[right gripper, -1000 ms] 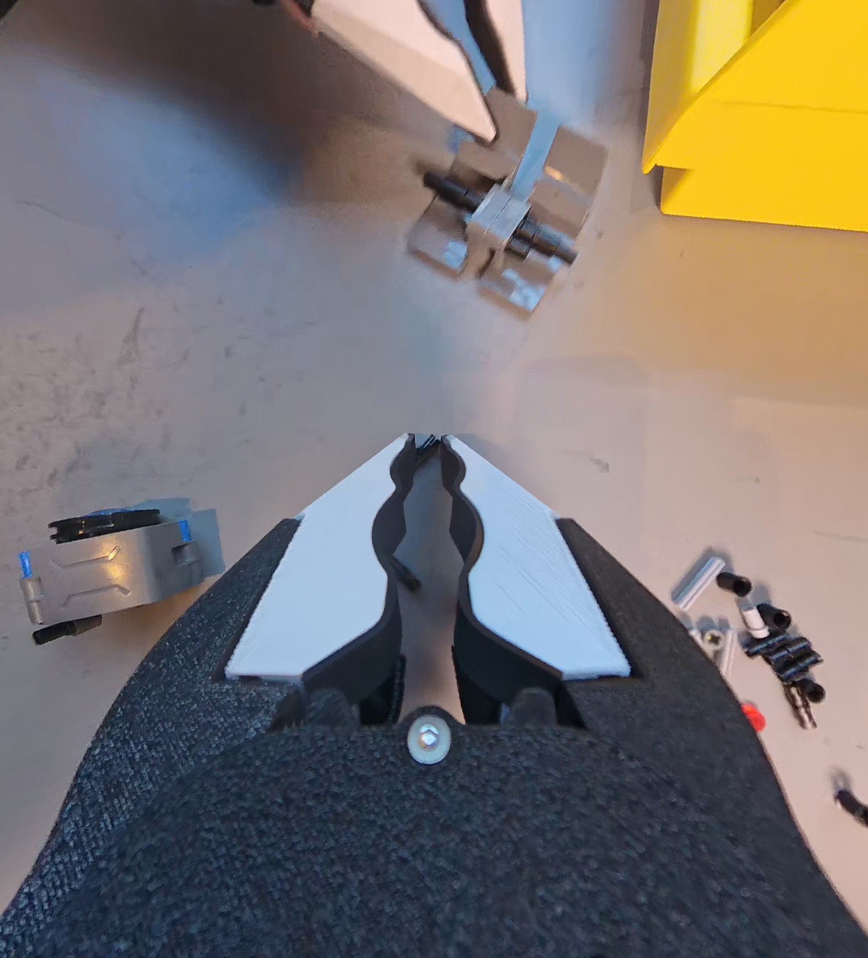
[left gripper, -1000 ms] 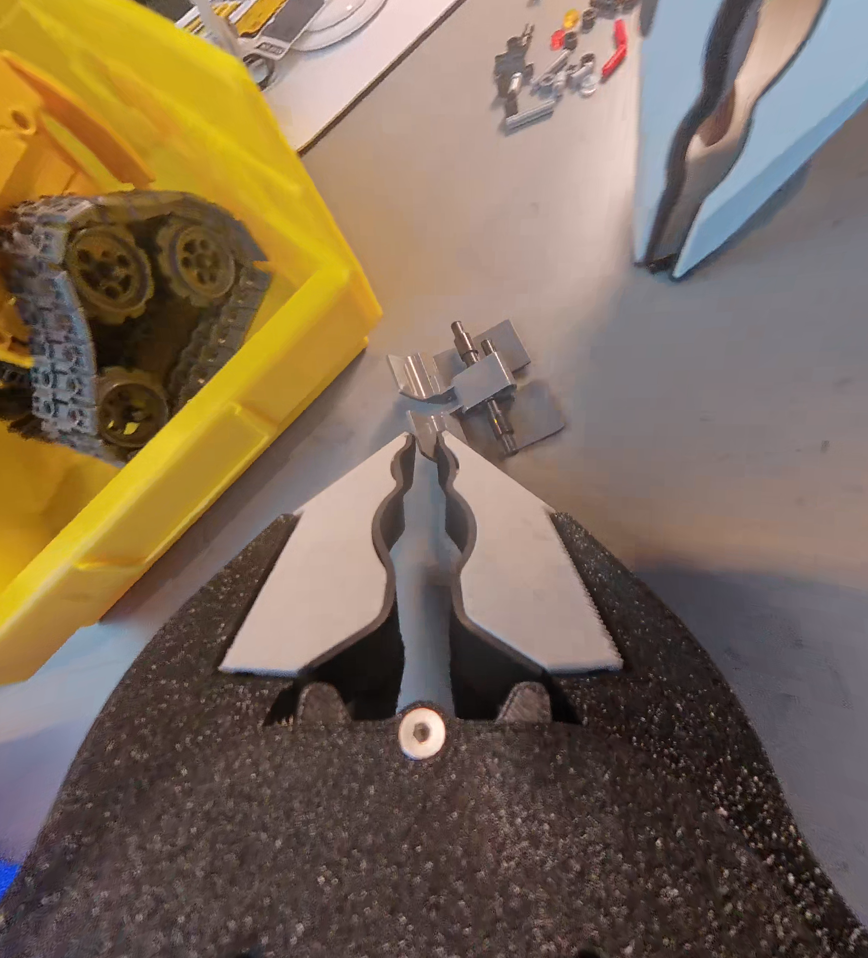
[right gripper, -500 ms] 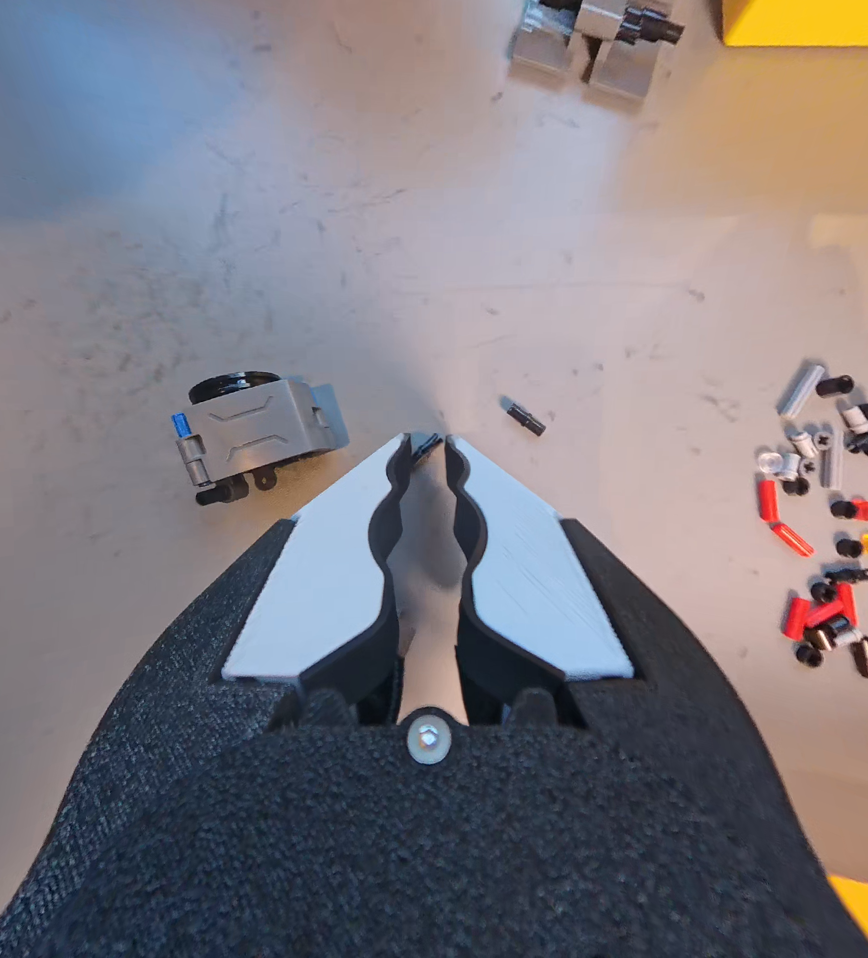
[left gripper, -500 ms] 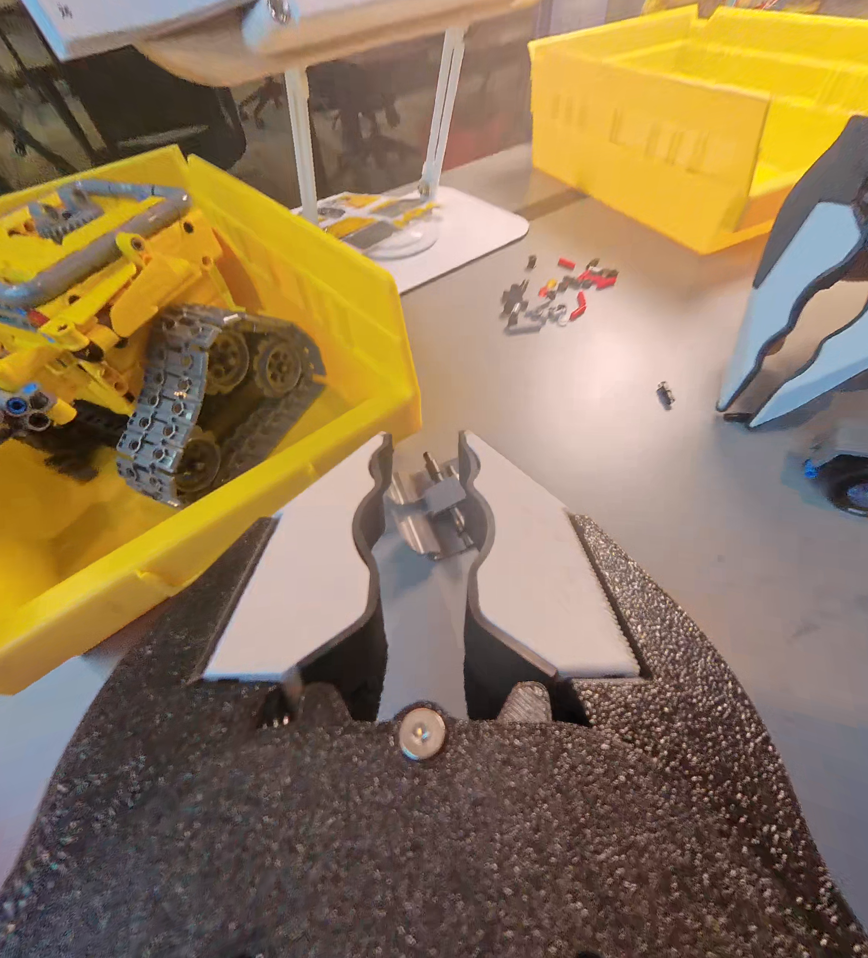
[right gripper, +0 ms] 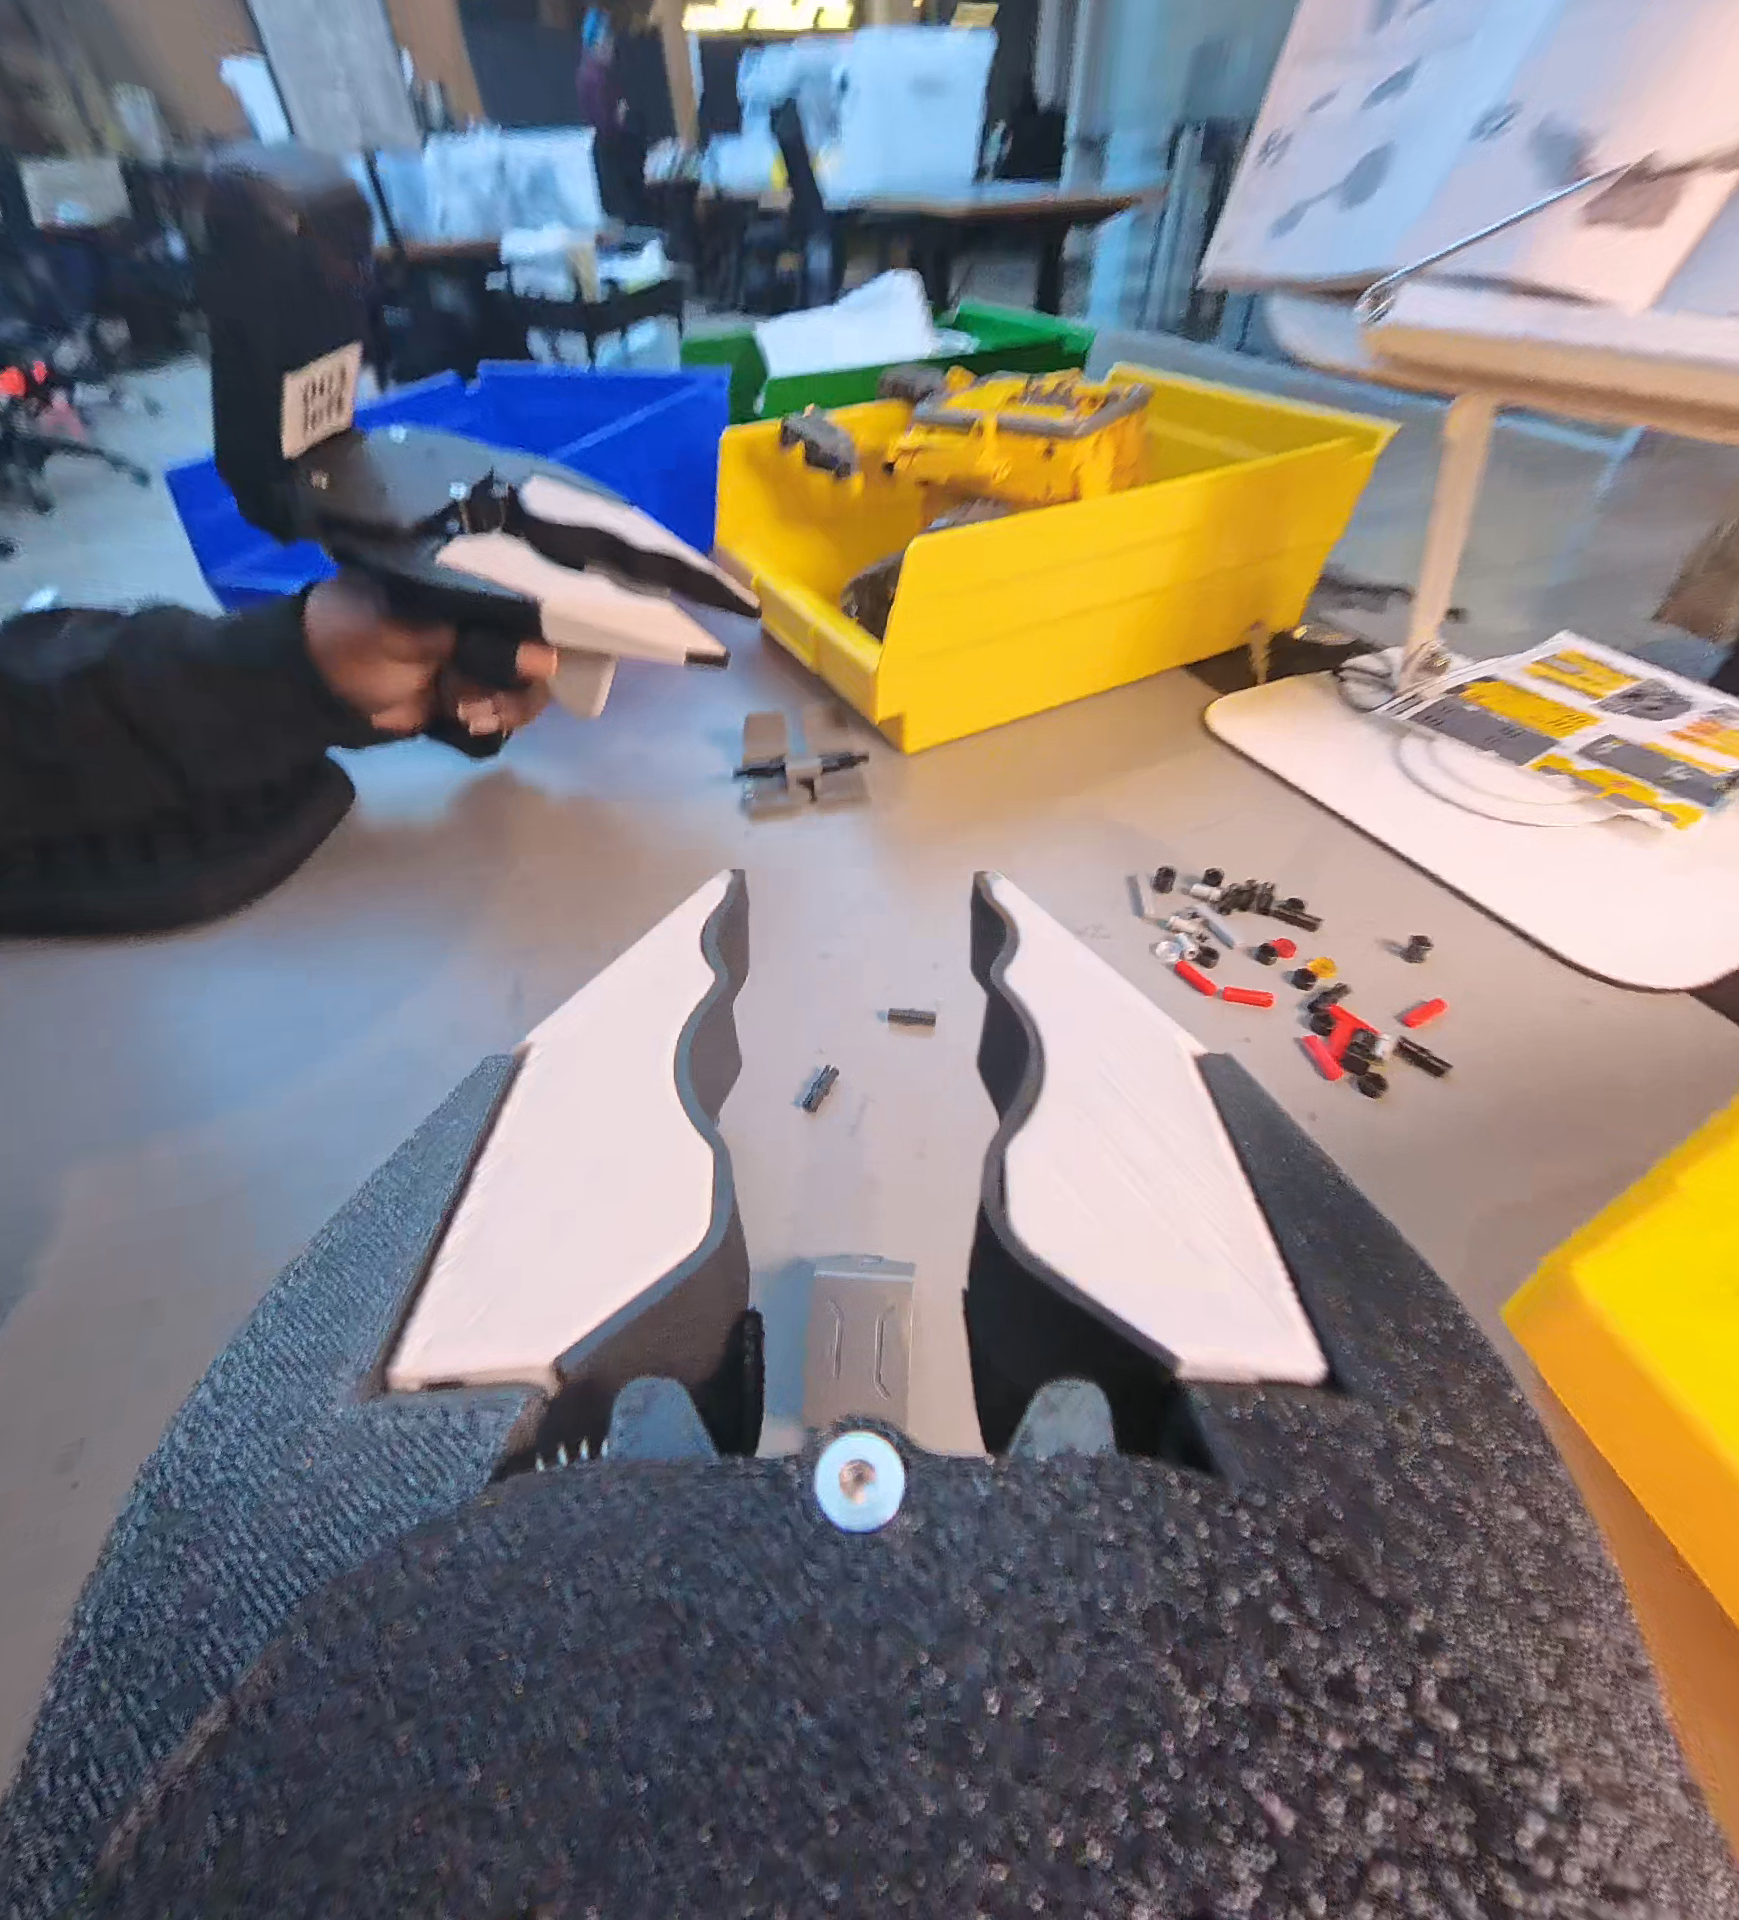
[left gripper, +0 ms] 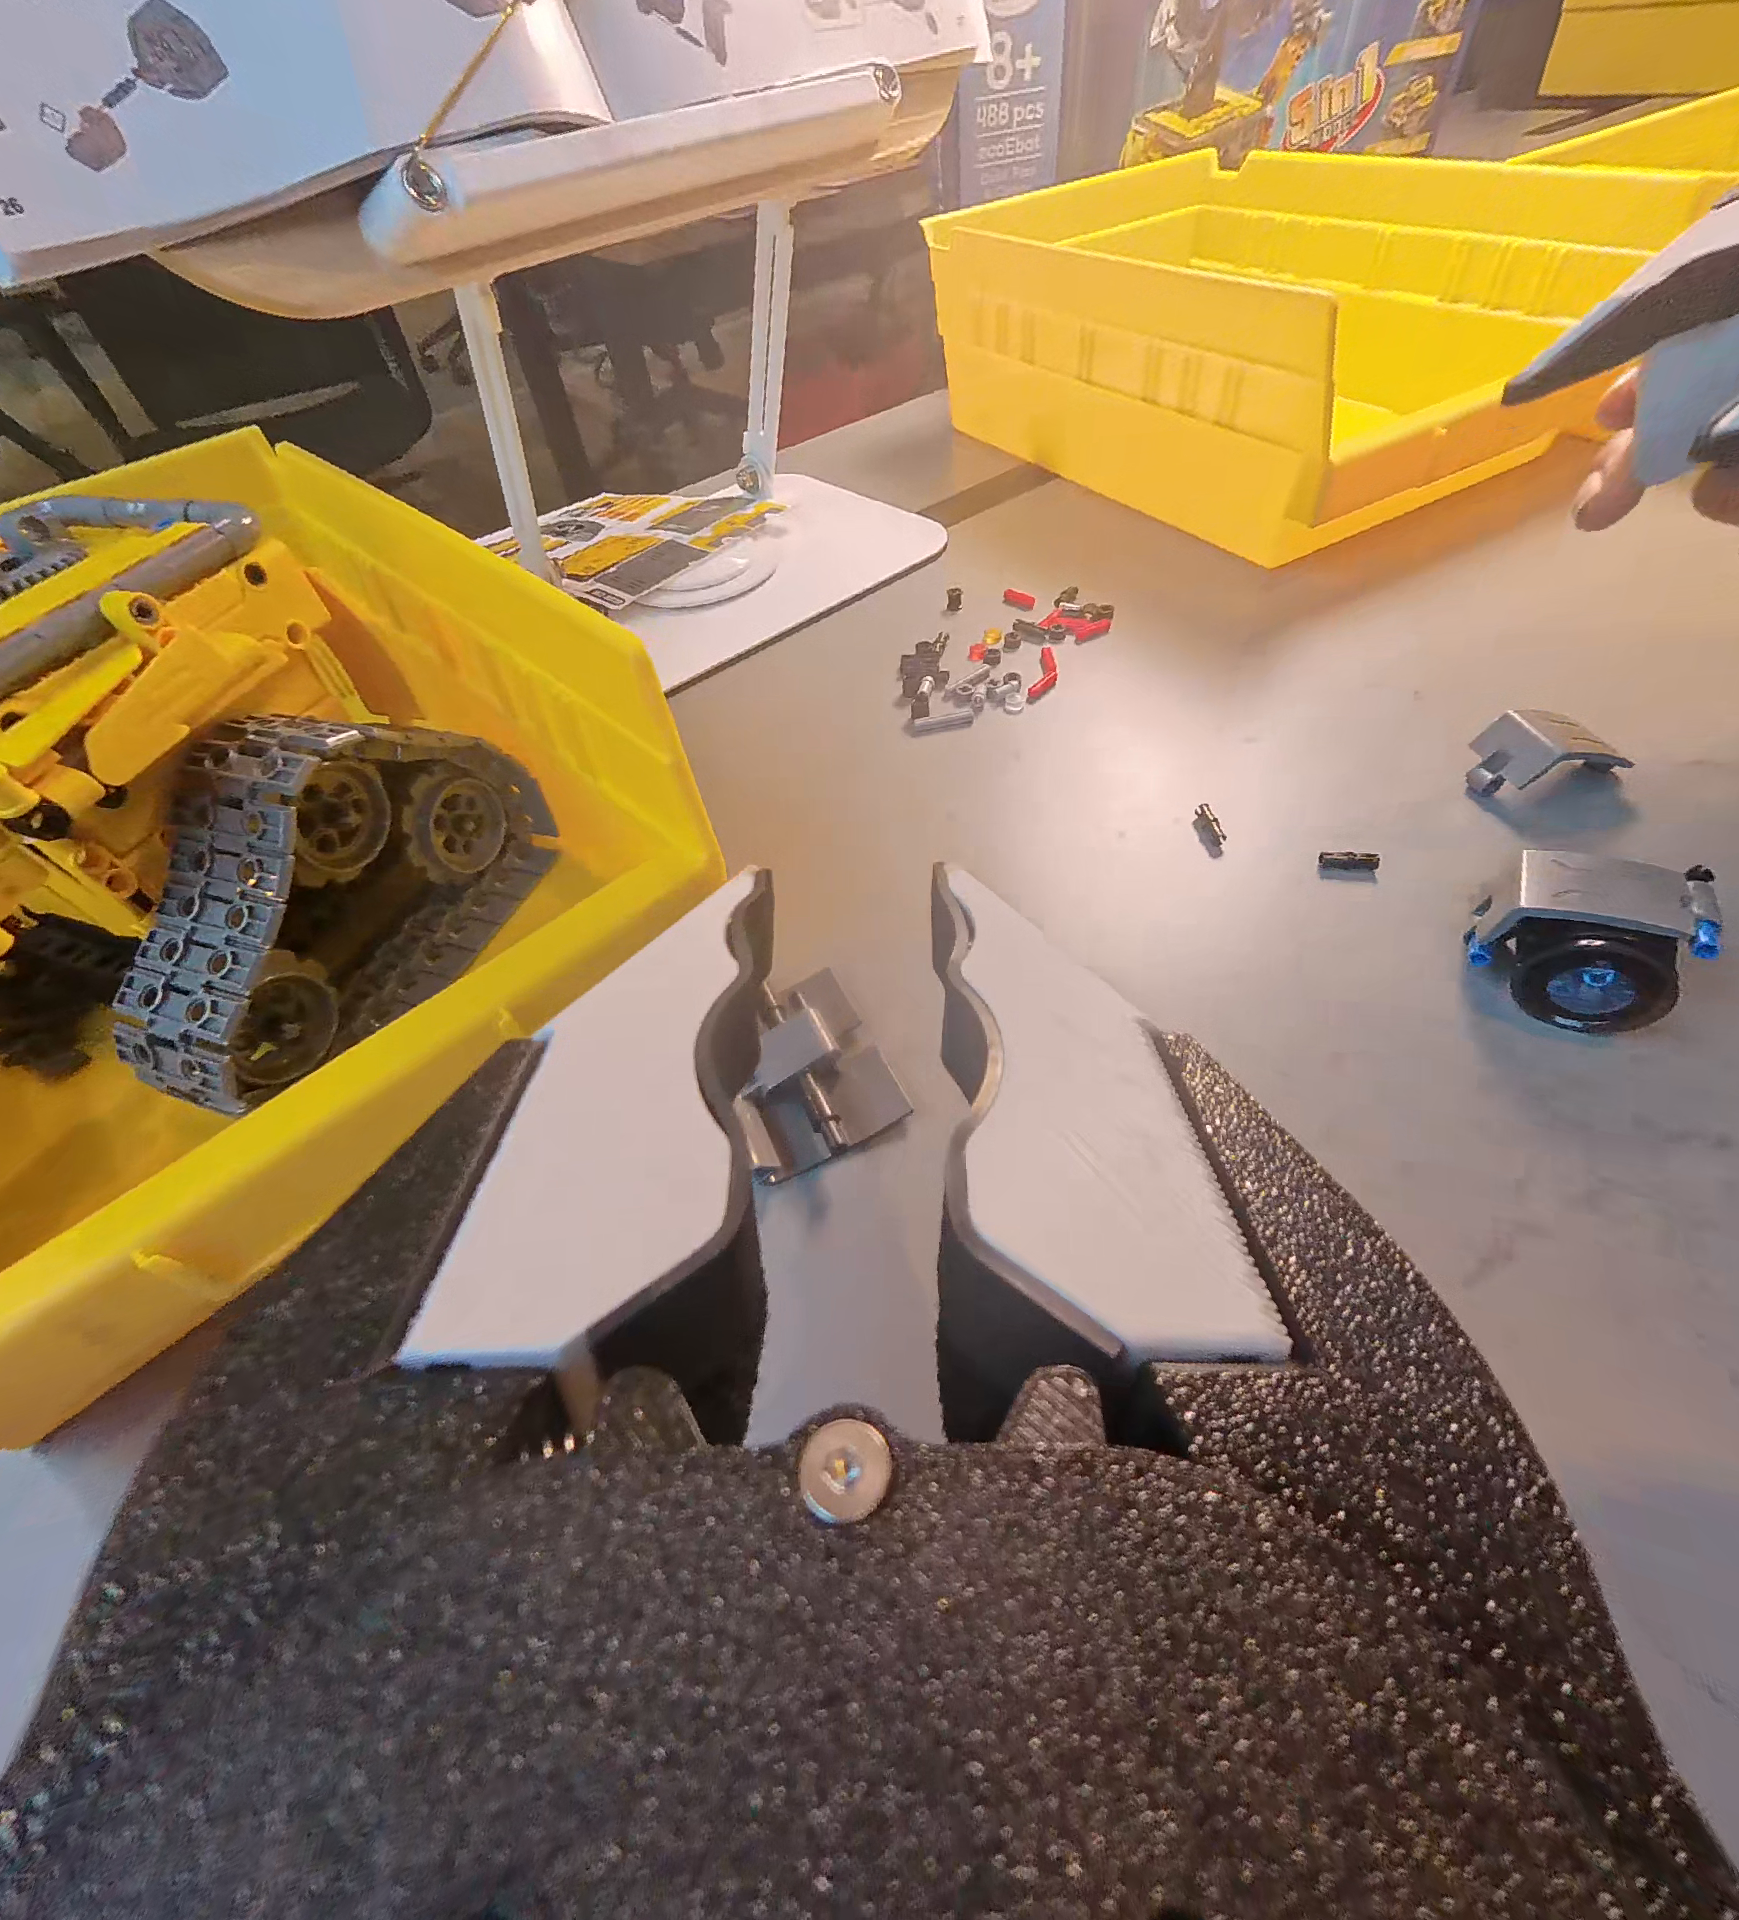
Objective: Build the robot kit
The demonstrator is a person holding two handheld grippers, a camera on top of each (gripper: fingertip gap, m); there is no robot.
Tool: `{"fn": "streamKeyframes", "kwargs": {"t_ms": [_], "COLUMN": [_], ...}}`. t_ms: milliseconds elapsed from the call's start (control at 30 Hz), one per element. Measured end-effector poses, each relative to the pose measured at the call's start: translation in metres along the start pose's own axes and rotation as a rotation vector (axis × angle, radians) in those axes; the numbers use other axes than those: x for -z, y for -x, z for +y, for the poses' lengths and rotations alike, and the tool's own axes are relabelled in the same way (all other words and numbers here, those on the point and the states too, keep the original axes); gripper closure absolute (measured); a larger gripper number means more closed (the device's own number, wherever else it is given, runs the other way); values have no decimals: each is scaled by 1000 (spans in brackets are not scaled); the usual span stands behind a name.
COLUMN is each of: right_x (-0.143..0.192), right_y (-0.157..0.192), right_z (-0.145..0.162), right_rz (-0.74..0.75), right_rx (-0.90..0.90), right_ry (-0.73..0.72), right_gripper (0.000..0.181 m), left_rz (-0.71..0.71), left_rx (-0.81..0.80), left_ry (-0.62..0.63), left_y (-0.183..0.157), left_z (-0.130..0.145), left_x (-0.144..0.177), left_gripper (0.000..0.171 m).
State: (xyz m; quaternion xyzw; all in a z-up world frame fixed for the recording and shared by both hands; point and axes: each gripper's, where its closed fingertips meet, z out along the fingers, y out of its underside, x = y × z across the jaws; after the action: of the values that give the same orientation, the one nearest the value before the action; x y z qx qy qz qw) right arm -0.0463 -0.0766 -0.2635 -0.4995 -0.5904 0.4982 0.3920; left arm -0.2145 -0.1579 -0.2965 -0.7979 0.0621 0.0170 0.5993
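While both tools gape empty, the left tool (left gripper: 849, 894) frames a flat grey hinged piece (left gripper: 815, 1081).

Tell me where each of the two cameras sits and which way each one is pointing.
Left wrist view: on the left gripper, looking along its open fingers at a grey hinged piece beside a yellow bin.
Right wrist view: on the right gripper, open, facing the table; a hand shows.
Shared: the hinged piece, the loose pins and both grippers.
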Motion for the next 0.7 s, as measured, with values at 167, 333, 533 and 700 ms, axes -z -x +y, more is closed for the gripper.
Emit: {"fn": "streamKeyframes", "kwargs": {"t_ms": [167, 333, 533, 700], "right_x": [14, 21, 20, 21], "right_y": [-14, -25, -22, -22], "right_z": [-13, -15, -7, -4], "right_rz": [100, 148, 148, 163], "right_rx": [-19, -28, 23, 66], "right_ry": [-143, -206, -188, -173], "right_gripper": [137, 137, 143, 144], "left_rz": [11, 6, 20, 14], "left_rx": [28, 52, 103, 136], "left_ry": [-26, -62, -89, -106], "left_y": [-2, 0, 1, 4], "left_z": [-4, -10, -13, -15], "left_x": [1, 3, 3, 5], "left_gripper": [142, 137, 131, 128]}}
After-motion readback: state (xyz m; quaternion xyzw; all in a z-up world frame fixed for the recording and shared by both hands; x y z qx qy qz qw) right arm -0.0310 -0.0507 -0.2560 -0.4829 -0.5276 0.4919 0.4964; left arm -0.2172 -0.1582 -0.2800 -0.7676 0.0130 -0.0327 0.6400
